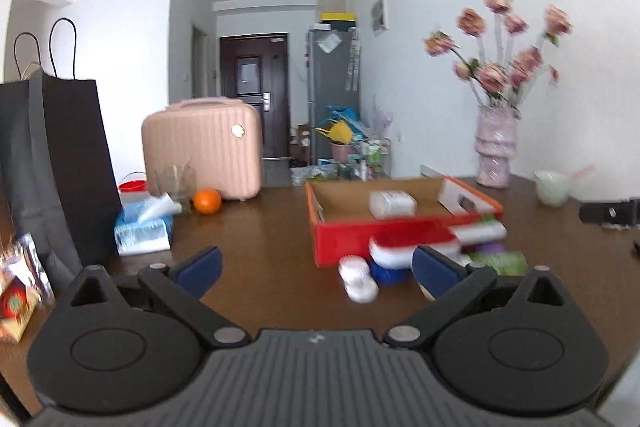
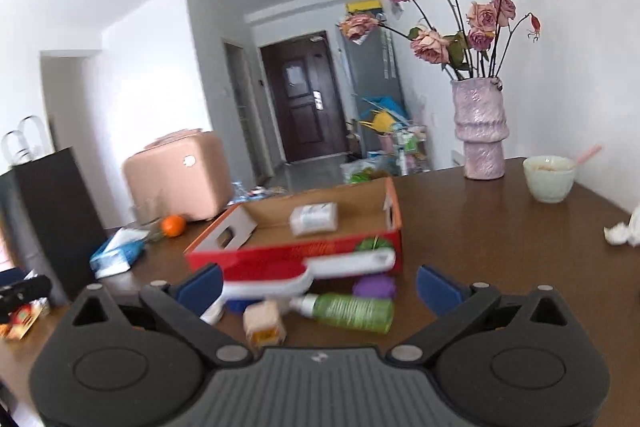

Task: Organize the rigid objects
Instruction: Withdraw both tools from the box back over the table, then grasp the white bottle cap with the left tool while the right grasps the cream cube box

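Both the left claw (image 1: 316, 269) and the right claw (image 2: 318, 285) stand wide open and hold nothing. The loose items lie just before the red box (image 2: 296, 255) on the worktop (image 2: 500, 247), probably waiting to go inside.

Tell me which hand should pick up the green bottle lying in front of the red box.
Right. The green bottle lies between the right tongs, whose jaws stand open and empty. The left tongs, also open, face the white case; the bottle lies beyond their right finger.
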Demonstrator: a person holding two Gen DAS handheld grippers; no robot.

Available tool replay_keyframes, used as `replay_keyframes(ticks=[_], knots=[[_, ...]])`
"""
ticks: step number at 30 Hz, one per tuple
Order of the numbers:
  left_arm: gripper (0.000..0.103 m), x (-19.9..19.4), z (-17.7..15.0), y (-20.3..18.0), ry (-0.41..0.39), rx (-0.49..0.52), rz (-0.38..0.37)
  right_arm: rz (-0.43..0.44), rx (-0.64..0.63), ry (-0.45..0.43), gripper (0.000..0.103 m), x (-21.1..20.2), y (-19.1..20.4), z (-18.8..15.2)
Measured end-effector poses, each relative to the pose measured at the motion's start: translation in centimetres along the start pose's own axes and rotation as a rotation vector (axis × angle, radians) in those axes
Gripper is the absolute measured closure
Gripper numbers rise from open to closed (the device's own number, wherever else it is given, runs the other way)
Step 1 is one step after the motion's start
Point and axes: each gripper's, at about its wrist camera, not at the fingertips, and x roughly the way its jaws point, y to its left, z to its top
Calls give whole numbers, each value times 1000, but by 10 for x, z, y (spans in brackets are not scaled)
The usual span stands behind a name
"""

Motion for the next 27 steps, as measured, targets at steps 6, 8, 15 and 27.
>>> replay_keyframes(ticks=[6, 8, 15, 27], knots=[[0, -10, -45, -21, 67, 4, -43, 11, 61, 22, 0, -20, -3, -66], [0, -4, -49, -28, 77, 16, -17, -37, -2, 46, 0, -17, 3, -78], [0, 54, -48, -56, 204, 32, -129, -84, -130, 67, 0, -7, 14, -83], [48, 139, -55, -74, 370, -22, -182, -19, -298, 114, 15, 43, 30, -61]])
